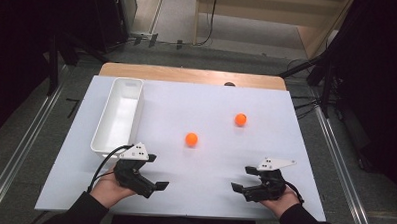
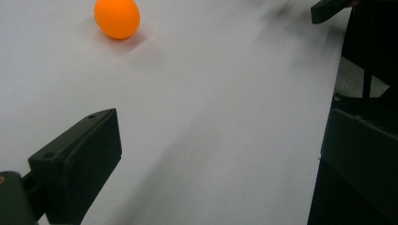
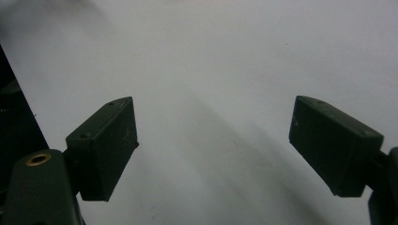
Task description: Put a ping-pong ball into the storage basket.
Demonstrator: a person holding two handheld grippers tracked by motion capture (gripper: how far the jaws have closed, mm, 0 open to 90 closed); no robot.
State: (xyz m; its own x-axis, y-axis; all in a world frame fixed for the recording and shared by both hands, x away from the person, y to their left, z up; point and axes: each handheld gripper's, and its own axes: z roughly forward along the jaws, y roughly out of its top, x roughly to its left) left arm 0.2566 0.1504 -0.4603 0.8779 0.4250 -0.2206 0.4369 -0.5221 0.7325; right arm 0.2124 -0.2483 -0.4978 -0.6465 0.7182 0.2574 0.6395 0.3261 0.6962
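Note:
Two orange balls lie on the white board: one near the middle (image 1: 191, 139), one farther back and to the right (image 1: 241, 119). My left gripper (image 1: 156, 171) rests at the front left, held in a hand, open and holding nothing. In the left gripper view one of its fingers (image 2: 80, 159) rises at the lower left and an orange ball (image 2: 117, 18) lies far ahead. My right gripper (image 1: 244, 178) sits at the front right, open, its jaws pointing left. In the right gripper view, the right gripper (image 3: 213, 126) has only bare white board between its jaws.
A long white bin (image 1: 117, 117) stands at the left of the board, just behind the left gripper. The white board (image 1: 212, 100) lies on a wooden table (image 1: 188, 74). Dark stands and cables surround the table on the floor.

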